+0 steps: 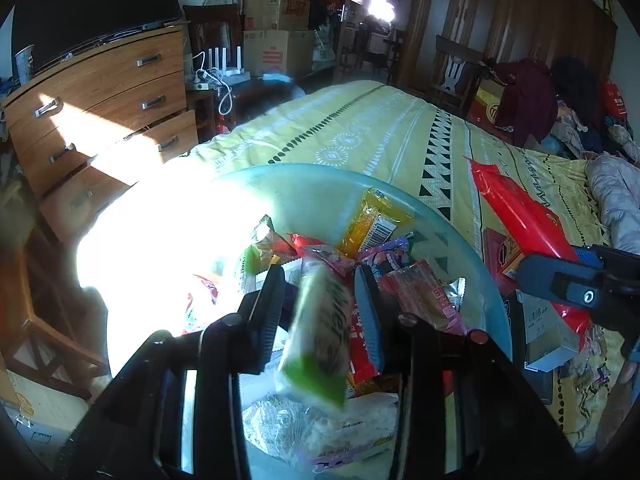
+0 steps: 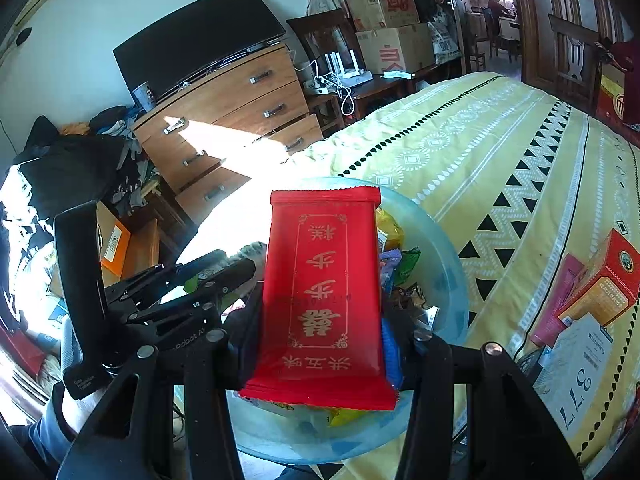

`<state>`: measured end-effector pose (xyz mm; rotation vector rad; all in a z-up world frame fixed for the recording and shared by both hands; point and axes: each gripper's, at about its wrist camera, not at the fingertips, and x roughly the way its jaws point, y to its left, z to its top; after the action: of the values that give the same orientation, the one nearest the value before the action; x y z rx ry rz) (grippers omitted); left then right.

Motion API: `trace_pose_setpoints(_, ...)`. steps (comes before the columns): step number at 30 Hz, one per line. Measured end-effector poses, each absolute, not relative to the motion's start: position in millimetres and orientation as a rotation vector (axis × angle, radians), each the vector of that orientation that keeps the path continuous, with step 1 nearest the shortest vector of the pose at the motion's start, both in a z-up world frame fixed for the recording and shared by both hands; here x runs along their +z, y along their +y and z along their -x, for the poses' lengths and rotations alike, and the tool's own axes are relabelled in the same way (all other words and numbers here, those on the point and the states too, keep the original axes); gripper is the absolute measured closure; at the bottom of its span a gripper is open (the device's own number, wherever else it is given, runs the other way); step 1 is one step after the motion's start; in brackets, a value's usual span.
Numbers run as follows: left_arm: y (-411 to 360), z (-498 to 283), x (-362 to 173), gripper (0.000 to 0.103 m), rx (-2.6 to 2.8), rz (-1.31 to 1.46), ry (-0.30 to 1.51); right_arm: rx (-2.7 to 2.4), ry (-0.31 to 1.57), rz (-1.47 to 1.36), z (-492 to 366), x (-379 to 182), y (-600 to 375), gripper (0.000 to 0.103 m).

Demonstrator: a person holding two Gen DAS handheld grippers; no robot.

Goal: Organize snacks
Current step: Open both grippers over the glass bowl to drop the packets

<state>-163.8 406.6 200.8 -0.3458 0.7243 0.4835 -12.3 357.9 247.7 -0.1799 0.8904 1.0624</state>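
Note:
A pale blue bowl [image 1: 486, 280] sits on the yellow bedspread and holds several snack packets. My left gripper [image 1: 322, 280] hangs over it; its jaws stand apart, and a blurred white-and-green packet [image 1: 320, 332] is between the fingers, seemingly loose. My right gripper [image 2: 322, 312] is shut on a flat red packet with gold characters [image 2: 324, 284], held above the bowl [image 2: 448, 240]. The right gripper also shows in the left wrist view [image 1: 560, 280] with the red packet [image 1: 520, 216]. The left gripper shows at the left of the right wrist view [image 2: 224, 268].
Boxes and a white carton [image 2: 592, 308] lie on the bedspread [image 2: 500, 152] right of the bowl. A wooden dresser [image 1: 100, 100] with a dark screen stands beyond the bed's left edge. Cardboard boxes [image 1: 276, 32] are stacked at the back. Clothes [image 1: 560, 100] pile up far right.

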Motion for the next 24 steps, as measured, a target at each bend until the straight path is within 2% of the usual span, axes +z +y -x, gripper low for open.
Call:
trace_pose_setpoints(3, 406, 163, 203, 0.066, 0.481, 0.345, 0.724, 1.060, 0.904, 0.185, 11, 243, 362, 0.050)
trace_pose_setpoints(5, 407, 162, 203, 0.060, 0.478, 0.346, 0.725, 1.063, 0.909, 0.189, 10, 241, 364, 0.049)
trace_pose_setpoints(7, 407, 163, 202, 0.029, 0.476, 0.350, 0.727, 1.063, 0.904, 0.201, 12, 241, 366, 0.043)
trace_pose_setpoints(9, 406, 165, 202, 0.015, 0.487, 0.353, 0.714, 1.050, 0.891, 0.204, 15, 243, 365, 0.033)
trace_pose_setpoints(10, 405, 167, 202, 0.011, 0.484, 0.362, 0.710, 1.045, 0.884, 0.202, 17, 245, 363, 0.033)
trace_pose_setpoints(12, 402, 170, 201, 0.007, 0.467, 0.384, 0.713, 1.050, 0.867, 0.190, 22, 250, 356, 0.032)
trace_pose_setpoints(16, 392, 181, 203, 0.004, 0.429, 0.403, 0.700, 1.051, 0.827, 0.157, 42, 256, 323, 0.021)
trace_pose_setpoints(24, 353, 218, 221, 0.000, 0.341, 0.443, 0.604, 0.937, 0.848, 0.148, 86, 217, 207, 0.019)
